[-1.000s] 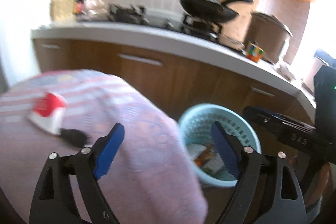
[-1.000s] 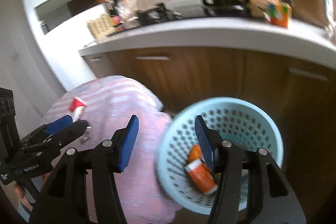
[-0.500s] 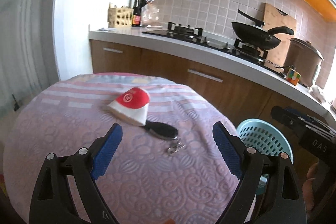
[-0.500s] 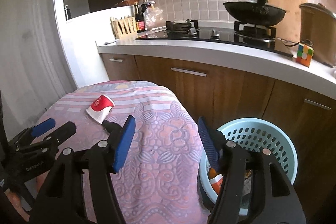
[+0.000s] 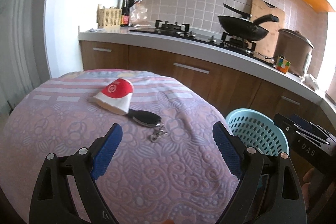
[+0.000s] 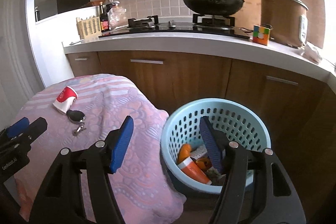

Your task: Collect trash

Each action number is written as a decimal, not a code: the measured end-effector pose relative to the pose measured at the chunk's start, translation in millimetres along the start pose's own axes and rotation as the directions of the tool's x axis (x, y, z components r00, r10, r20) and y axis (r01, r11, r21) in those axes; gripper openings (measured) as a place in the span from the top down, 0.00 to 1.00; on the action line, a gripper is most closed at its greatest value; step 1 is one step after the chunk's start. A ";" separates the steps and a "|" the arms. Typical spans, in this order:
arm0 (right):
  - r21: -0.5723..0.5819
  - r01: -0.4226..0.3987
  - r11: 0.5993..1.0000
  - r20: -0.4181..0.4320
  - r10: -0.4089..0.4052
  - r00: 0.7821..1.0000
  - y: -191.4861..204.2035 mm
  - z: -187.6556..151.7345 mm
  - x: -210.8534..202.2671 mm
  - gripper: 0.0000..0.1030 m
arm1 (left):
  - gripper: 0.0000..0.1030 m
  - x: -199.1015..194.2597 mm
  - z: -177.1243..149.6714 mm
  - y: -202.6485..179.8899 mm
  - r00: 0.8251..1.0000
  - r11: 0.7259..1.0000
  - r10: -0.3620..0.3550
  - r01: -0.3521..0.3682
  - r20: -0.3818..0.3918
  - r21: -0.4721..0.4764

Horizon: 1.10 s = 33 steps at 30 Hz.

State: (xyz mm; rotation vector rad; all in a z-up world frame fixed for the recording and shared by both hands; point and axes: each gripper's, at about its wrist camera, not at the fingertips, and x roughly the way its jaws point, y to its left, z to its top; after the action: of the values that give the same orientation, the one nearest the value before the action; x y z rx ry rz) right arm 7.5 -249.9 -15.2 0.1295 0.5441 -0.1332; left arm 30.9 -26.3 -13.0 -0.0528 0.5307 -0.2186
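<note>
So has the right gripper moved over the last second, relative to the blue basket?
Yes. The right gripper has pulled up and back from the blue basket; its fingers earlier sat over the basket's opening, and now the whole rim and countertop show.

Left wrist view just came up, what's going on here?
A person is clearing trash off the cloth-covered table. Both the left gripper and right gripper are open and empty. A crushed red-and-white paper cup lies beside a black key fob. The blue basket already holds some trash.
</note>
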 end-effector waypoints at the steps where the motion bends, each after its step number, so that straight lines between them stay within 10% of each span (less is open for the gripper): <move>1: -0.003 0.007 1.000 0.001 -0.007 1.000 -2.0 -2.0 -1.1 0.40 | 0.17 0.6 -1.0 -2.6 1.000 1.000 0.001 -0.001 0.003 0.008; 33: 0.053 0.023 0.998 0.044 -0.026 0.999 -41.1 7.7 -36.6 0.40 | 0.17 -21.8 19.1 -42.3 0.998 0.996 0.023 -0.027 0.050 0.082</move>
State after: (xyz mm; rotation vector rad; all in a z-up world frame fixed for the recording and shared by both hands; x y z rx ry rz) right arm -26.2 -288.2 6.9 0.1711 0.4980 -0.1741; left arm 14.1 -62.9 18.8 0.0294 0.4725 -0.2141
